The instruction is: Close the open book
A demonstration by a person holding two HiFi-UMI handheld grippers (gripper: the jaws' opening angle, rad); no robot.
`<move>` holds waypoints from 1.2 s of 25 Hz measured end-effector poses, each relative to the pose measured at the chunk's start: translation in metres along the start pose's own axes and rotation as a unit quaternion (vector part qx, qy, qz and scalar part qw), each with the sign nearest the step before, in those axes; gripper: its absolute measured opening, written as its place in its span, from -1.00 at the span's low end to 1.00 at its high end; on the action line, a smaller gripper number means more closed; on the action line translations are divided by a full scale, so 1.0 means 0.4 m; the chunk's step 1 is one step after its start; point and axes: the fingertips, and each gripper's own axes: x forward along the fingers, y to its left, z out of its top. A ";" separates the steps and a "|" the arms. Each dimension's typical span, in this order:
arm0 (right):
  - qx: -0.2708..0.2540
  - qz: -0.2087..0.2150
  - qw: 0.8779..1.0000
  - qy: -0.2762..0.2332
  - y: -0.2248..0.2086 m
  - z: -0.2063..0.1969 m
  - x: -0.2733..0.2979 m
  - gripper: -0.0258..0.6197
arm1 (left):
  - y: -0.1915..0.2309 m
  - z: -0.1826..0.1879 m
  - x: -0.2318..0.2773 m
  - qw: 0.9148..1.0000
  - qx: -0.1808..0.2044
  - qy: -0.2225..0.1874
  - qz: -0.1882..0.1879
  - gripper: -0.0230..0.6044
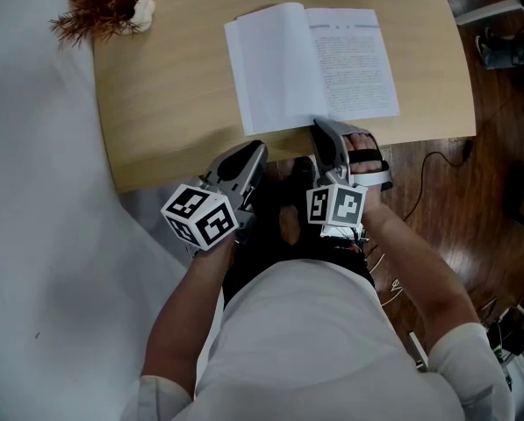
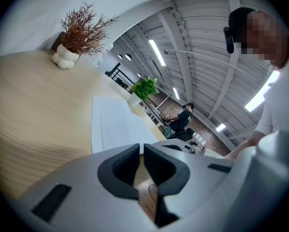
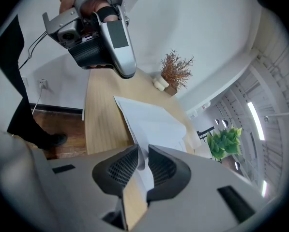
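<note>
The book [image 1: 310, 64] is lying open on the surface [image 1: 165, 86], near its near edge, spine running near to far, pages spreading left and right. The right hand-held gripper [image 1: 325, 130] is pinching the near page edge by the spine, likely to fold it over. The left hand-held gripper [image 1: 248, 156] is waiting closed and empty.

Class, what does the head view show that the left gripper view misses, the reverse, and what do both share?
Head view only: print on the right page, two marker cubes. Left gripper view only: a green potted plant, ceiling lights, a seated person. Both: the open book, the dried plant, the wooden table.
</note>
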 end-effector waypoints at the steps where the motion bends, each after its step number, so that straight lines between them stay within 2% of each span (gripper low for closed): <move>1: 0.000 0.000 1.000 0.000 0.000 0.000 0.001 -0.78 | 0.001 0.000 0.001 1.000 -0.001 0.000 0.000 -0.93; 26: -0.005 -0.013 1.000 0.012 0.010 0.009 0.016 -0.75 | 0.012 -0.009 -0.005 1.000 -0.008 0.007 -0.007 -0.93; 30: -0.019 -0.026 0.999 0.017 0.008 0.015 0.021 -0.67 | 0.014 -0.014 -0.007 1.000 -0.009 0.010 -0.010 -0.93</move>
